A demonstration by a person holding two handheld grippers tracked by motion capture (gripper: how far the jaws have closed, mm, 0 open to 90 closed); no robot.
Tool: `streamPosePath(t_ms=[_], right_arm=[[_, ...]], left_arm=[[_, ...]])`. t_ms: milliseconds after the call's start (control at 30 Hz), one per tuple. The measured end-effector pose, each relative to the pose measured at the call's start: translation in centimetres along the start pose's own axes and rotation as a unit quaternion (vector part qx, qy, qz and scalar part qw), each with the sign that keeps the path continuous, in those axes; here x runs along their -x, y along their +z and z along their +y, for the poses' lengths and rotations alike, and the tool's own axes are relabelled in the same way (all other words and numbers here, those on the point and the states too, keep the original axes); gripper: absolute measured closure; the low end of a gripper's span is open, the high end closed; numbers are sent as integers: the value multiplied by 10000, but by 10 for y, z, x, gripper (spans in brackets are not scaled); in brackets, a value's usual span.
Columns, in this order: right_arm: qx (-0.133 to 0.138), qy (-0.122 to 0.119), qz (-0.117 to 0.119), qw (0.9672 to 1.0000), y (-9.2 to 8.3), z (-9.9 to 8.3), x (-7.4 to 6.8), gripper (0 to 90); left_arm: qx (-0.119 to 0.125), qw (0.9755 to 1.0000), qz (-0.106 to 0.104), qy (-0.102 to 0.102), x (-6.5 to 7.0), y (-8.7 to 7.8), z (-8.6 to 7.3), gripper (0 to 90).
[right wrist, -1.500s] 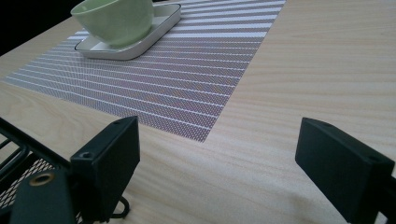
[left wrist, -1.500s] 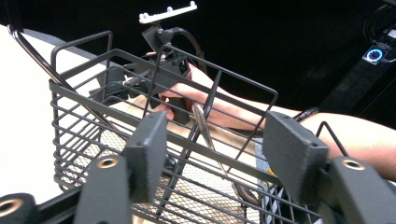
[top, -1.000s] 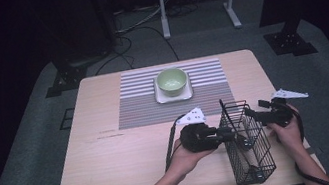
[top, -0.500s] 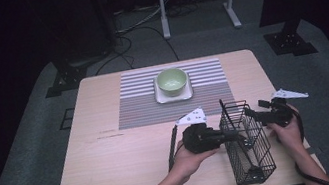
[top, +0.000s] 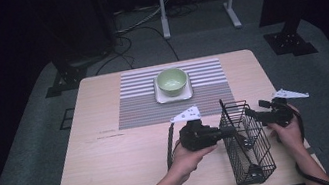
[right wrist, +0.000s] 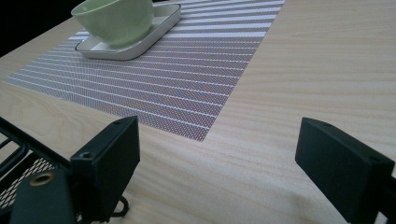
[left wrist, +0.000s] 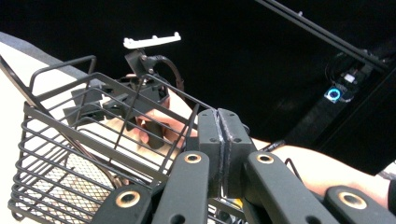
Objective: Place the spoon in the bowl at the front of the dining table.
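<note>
A black wire basket (top: 247,144) stands upright near the table's front right edge. My left gripper (top: 227,133) reaches in from the left. Its jaws are pressed together on the basket's top rim wire (left wrist: 154,91); in the left gripper view the left gripper (left wrist: 219,140) has its pads meeting at the wire. My right gripper (top: 253,112) hovers just right of the basket's far end with nothing between its jaws. In its own view the right gripper (right wrist: 217,135) is wide open over bare wood, with the basket's corner (right wrist: 18,154) at the lower left.
A green bowl (top: 172,81) sits on a white square dish (top: 173,96) on a striped placemat (top: 139,107) at the back middle of the table (top: 114,167). Beyond the table there are dark floor, stands and cables.
</note>
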State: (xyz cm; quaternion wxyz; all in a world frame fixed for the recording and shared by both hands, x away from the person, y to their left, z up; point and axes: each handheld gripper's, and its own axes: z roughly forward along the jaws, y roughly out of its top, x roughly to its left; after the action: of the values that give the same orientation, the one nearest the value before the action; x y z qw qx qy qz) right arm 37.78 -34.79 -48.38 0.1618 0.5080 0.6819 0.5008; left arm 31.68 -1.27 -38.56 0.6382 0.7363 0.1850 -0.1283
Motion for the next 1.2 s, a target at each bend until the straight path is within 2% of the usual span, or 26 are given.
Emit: streamPosePath(t_ms=[167, 200, 367, 533, 867, 1000, 1200], right_arm=[[-6, 5, -2, 10000, 0, 0, 0, 129], [-11, 15, 0, 10000, 0, 0, 0, 129], [-16, 9, 9, 10000, 0, 0, 0, 129], [-11, 20, 13, 10000, 0, 0, 0, 129], [-13, 24, 8, 10000, 0, 0, 0, 129], [-12, 32, 13, 10000, 1, 0, 0, 129], [-2, 37, 11, 10000, 0, 0, 1, 129]], left_arm=[[82, 9999, 45, -57, -1, -4, 2, 890], [175, 9998, 12, -117, -1, -6, 4, 890], [201, 9998, 68, -46, 1, -7, 8, 890], [259, 9996, 61, -74, 1, -10, 11, 890], [460, 9986, 8, -250, 1, -18, 19, 890], [564, 9975, -60, -423, -1, -22, 23, 889], [636, 9969, -66, -455, -1, -25, 27, 890]])
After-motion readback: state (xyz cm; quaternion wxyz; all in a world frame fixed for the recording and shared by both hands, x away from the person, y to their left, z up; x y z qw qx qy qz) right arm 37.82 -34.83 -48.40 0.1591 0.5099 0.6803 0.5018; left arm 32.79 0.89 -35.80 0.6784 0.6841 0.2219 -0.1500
